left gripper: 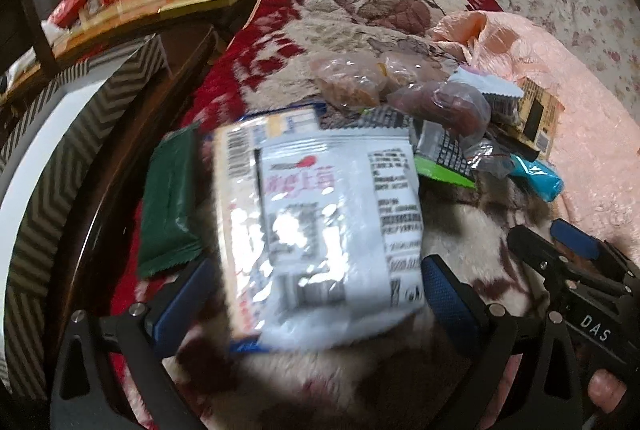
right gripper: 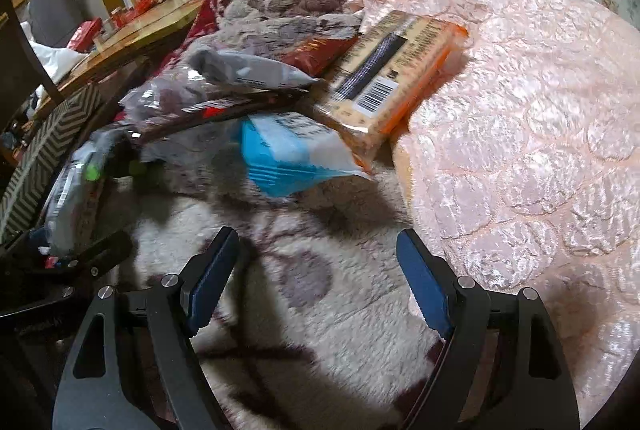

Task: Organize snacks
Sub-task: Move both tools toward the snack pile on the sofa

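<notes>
Hand-held gripper on the left (left gripper: 316, 290), seen from its own wrist camera, is spreading its blue fingers wide around a large white snack packet (left gripper: 320, 222) that is lying on a floral fleece blanket (left gripper: 360, 2); whether the pads touch it is unclear. A dark green packet (left gripper: 170, 202) is lying just left of it, and a pile of small snacks (left gripper: 436, 106) is sitting beyond. From the right wrist camera, the right hand-held gripper (right gripper: 316, 278) is hovering wide and empty above the blanket, near a blue-and-white packet (right gripper: 288, 154) and an orange cracker pack (right gripper: 396, 70) beside a pink quilt (right gripper: 540, 110).
</notes>
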